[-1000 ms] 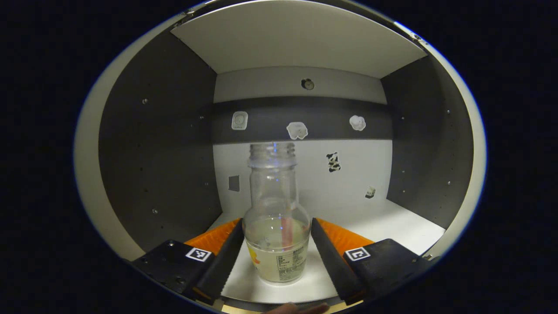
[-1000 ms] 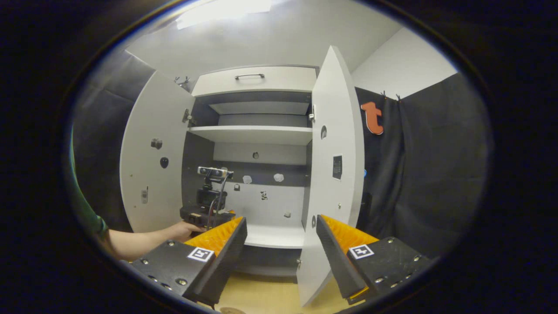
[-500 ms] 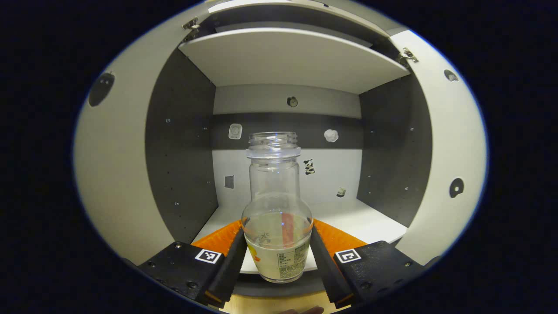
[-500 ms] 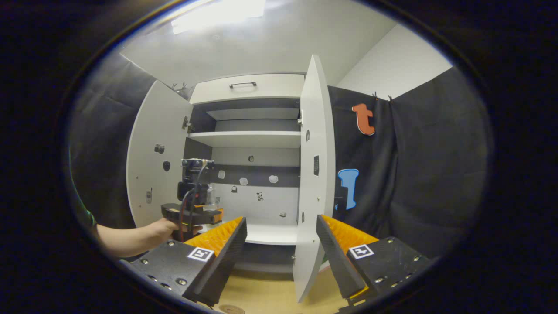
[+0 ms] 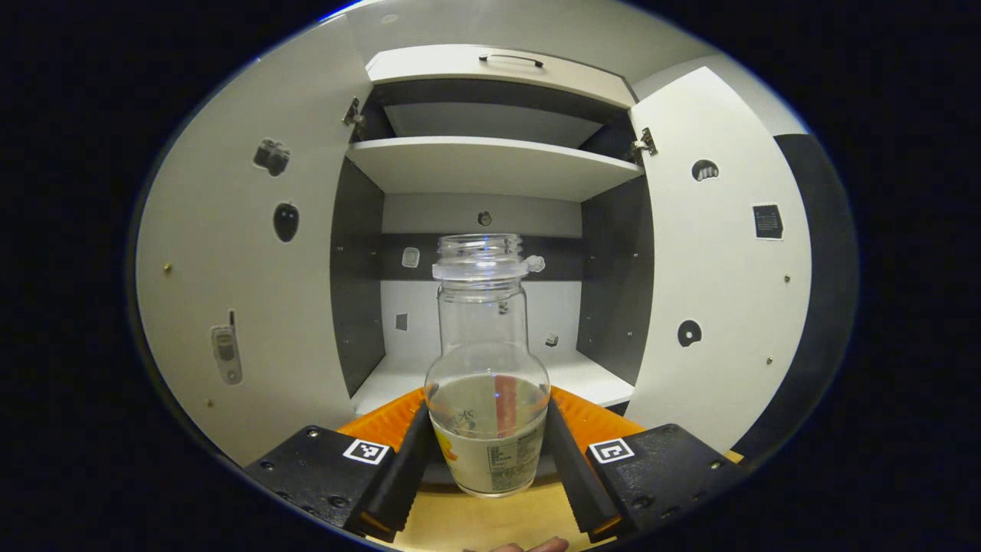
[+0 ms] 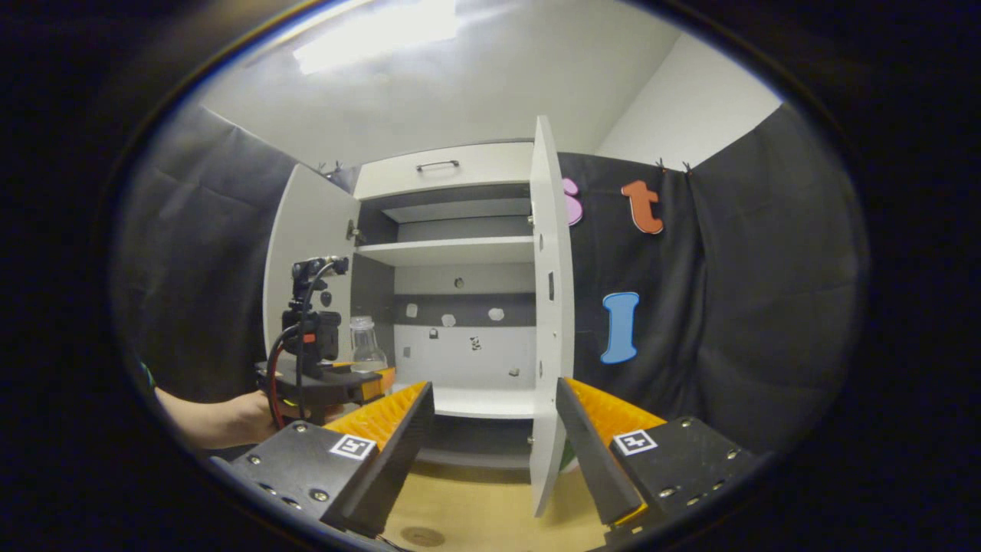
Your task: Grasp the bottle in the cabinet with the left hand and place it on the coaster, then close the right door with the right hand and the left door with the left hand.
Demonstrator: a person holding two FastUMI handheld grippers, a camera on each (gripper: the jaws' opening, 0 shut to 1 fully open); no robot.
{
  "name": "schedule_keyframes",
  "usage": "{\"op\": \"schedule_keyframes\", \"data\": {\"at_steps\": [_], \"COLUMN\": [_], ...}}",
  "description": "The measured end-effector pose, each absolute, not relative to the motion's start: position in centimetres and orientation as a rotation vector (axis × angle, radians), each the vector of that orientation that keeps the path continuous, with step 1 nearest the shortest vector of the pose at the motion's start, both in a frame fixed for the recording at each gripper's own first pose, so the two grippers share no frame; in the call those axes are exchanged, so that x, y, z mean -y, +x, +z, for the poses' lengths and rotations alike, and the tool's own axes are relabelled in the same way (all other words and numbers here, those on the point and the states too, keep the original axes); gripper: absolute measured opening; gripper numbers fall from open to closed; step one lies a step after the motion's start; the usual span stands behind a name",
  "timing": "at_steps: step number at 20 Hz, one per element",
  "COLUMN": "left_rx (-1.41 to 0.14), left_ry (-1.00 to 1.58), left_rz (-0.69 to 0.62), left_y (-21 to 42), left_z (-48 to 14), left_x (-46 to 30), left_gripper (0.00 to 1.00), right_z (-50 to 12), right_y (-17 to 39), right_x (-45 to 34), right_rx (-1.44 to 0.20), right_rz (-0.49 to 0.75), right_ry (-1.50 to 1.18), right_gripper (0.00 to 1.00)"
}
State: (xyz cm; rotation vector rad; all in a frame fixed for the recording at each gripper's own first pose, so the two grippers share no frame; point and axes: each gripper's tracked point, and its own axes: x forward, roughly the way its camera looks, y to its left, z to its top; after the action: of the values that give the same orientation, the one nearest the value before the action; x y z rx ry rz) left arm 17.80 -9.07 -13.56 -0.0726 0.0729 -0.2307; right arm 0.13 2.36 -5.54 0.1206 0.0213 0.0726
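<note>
A clear, capless glass bottle (image 5: 487, 368) with a label on its round lower body stands upright between the fingers of my left gripper (image 5: 488, 448), which is shut on it. It is held out in front of the open cabinet, above the wooden table (image 5: 490, 525). In the right gripper view the bottle (image 6: 365, 345) and my left gripper (image 6: 374, 377), with the hand holding it, are at the left, before the cabinet's left door (image 6: 306, 253). My right gripper (image 6: 494, 429) is open and holds nothing, with the right door (image 6: 548, 322) edge-on just beyond it. A round brown coaster (image 6: 420, 535) lies on the table below.
Both white doors, the left door (image 5: 230, 291) and the right door (image 5: 720, 291), stand wide open. The cabinet has a shelf (image 5: 490, 165) and a drawer with a handle (image 5: 506, 60) on top. Black cloth (image 6: 736, 307) hangs to the right of the cabinet.
My left gripper has drawn back out of the cabinet with the bottle in it, so both doors now show. The right gripper has also backed away from the cabinet.
</note>
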Motion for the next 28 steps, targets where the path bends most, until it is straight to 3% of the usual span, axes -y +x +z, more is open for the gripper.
{"op": "schedule_keyframes", "data": {"at_steps": [5, 11, 21, 22, 23, 28], "left_rx": [-0.034, -0.088, -0.165, -0.178, -0.195, -0.288], "left_ry": [-0.030, -0.040, 0.052, 0.061, 0.075, 0.090], "left_rz": [-0.194, -0.218, -0.500, -0.516, -0.529, -0.586], "left_y": [12.7, 8.5, 2.3, 2.0, 1.7, 1.5], "left_z": [-15.0, -21.6, -37.9, -39.5, -41.0, -48.1], "left_x": [8.6, 9.5, 15.4, 15.6, 16.1, 16.8], "left_gripper": [0.80, 0.80, 0.81, 0.81, 0.81, 0.81], "right_z": [-5.6, -5.8, -6.6, -6.5, -6.1, -3.7], "right_y": [-2.8, -3.2, -1.0, -0.8, -0.6, -0.1], "right_x": [-2.8, -3.1, -2.2, -1.0, -0.4, 1.6], "right_rx": [-0.003, 0.014, 0.053, 0.059, 0.066, 0.142], "right_rz": [0.101, 0.116, 0.052, 0.013, -0.007, -0.021], "right_ry": [0.128, 0.122, 0.147, 0.165, 0.180, 0.189], "right_gripper": [0.97, 0.97, 0.94, 0.97, 0.94, 0.97]}}
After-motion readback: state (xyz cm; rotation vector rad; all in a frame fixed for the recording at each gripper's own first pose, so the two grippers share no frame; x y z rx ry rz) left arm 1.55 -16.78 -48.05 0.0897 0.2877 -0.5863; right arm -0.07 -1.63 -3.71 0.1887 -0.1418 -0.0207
